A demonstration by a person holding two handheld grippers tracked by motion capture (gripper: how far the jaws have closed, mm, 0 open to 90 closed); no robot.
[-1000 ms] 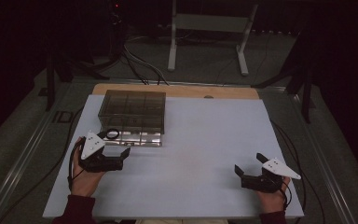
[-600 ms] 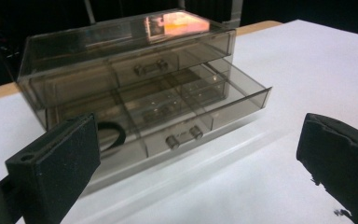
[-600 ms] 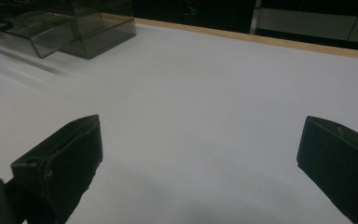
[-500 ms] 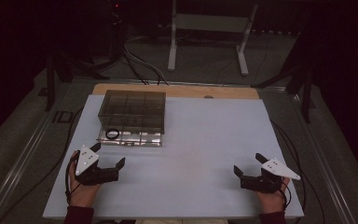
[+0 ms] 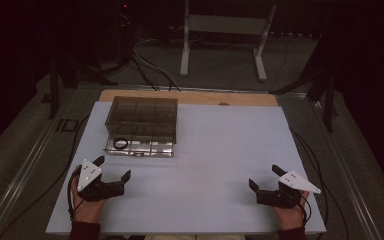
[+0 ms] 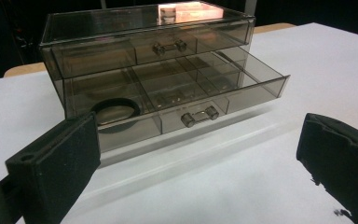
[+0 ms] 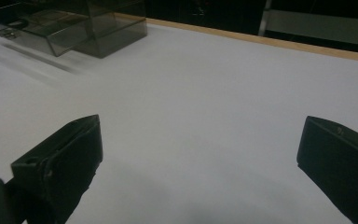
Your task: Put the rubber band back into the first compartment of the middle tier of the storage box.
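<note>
My left claw [image 5: 112, 169] sits released at the lower left of the high view, near the smoky drawer box [image 5: 142, 120] at upper left, whose bottom drawer [image 6: 182, 100] stands pulled out with a black ring [image 6: 115, 110] inside. My right claw [image 5: 265, 179] rests released, lower right on the desk [image 5: 220, 150].

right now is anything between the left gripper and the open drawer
Nothing visible. Only bare white table lies between the left gripper and the open lower drawer, which holds a black ring. The fingers are open and empty.
</note>
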